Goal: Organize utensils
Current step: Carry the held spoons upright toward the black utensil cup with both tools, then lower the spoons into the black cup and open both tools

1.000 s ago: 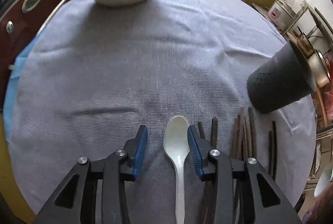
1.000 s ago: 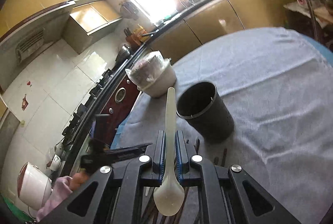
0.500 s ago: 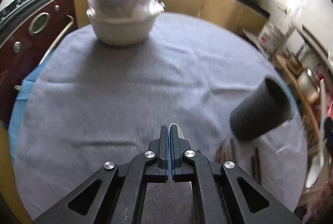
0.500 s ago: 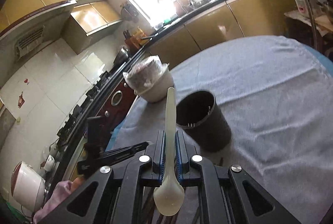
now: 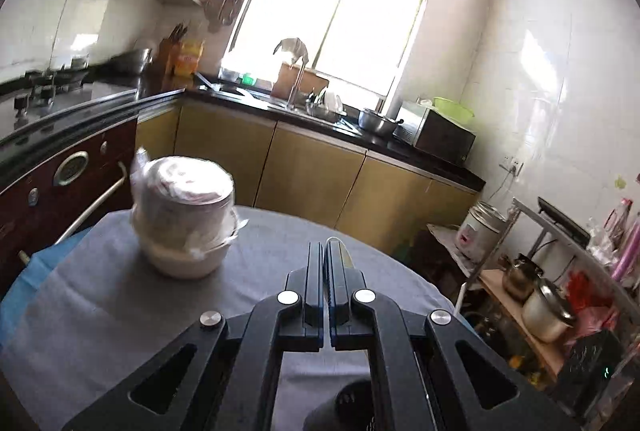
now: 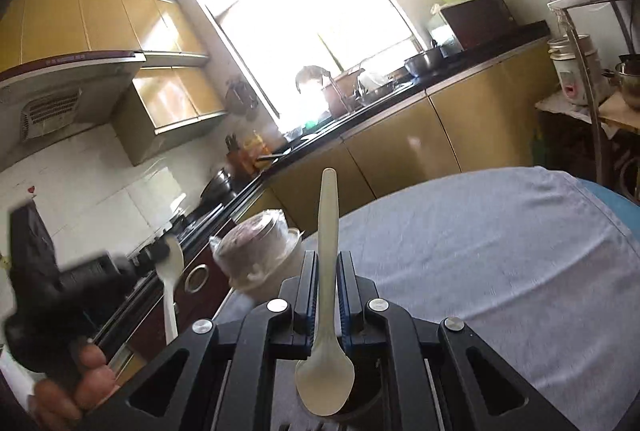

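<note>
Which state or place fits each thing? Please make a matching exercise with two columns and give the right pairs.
Things:
1. right gripper
2. left gripper
3. wrapped bowl
4. microwave

States or places:
A. on the kitchen counter
B. shut on a white spoon, handle pointing up
C. on the grey tablecloth
D. shut on a spoon, only its tip showing

Pairs: 1-B, 2-D, 3-C, 4-A

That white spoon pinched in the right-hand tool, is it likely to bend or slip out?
The white spoon looks like thin plastic, so it is probably light and a bit springy rather than floppy. The right gripper pinches only its narrow handle, with the bowl hanging below, so it might swivel. Its smooth surface may slide if knocked.
</note>
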Demonstrator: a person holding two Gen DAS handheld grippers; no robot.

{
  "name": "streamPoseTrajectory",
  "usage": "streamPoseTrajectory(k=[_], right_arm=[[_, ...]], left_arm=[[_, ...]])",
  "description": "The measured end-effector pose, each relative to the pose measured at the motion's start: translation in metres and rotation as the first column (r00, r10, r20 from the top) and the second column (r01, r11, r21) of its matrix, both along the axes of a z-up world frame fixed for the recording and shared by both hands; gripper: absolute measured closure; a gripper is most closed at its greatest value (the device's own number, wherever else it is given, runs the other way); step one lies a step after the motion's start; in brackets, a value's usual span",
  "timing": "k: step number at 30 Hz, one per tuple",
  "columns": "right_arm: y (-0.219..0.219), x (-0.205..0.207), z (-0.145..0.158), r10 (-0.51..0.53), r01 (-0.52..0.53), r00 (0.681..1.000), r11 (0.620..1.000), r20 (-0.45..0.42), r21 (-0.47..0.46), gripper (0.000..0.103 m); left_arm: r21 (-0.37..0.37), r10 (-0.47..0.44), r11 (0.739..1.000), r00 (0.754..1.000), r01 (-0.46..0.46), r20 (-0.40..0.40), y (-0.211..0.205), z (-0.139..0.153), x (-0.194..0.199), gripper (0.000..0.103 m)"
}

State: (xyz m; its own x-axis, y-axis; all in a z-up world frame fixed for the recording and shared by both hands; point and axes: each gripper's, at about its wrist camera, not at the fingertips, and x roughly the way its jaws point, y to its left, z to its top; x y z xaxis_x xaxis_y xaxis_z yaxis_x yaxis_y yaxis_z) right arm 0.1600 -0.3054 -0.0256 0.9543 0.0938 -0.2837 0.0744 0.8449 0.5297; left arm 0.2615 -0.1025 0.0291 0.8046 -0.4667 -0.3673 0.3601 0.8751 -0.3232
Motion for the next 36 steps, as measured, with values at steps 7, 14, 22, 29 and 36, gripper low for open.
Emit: streamPoseTrajectory(k=[7, 14, 22, 29, 36], right_arm=[[-0.005, 0.013, -0.028, -0.003, 0.003, 1.0, 0.999, 0.01, 0.05, 0.093], [0.003, 0.01, -0.043, 0.027, -0.027, 1.0, 0.999, 0.014, -0.026, 0.093], [0.006, -0.012, -0.049, 0.077, -0.079, 0.996, 0.996, -0.037, -0.05, 0.091], [-0.006, -0.05, -0.044, 0.081, -0.078, 0.993, 0.996, -0.082, 0.041, 0.08], [0.002, -0.094, -0.049, 0.093, -0.086, 0.977, 0.995, -0.191, 0.045, 0.08]], left_arm=[[0.087, 0.02, 0.996, 0.999, -0.023, 0.038, -0.036, -0.051, -0.002, 0.101], [0.158, -0.032, 0.987, 0.985, 0.005, 0.171, -0.043, -0.069, -0.025, 0.101], [0.217, -0.114, 0.973, 0.984, 0.083, 0.138, -0.033, -0.077, -0.046, 0.101], [0.22, -0.104, 0.972, 0.991, 0.083, 0.086, 0.013, -0.059, -0.083, 0.051], [0.238, -0.015, 0.97, 0.993, 0.042, -0.114, 0.077, -0.076, -0.122, 0.038]])
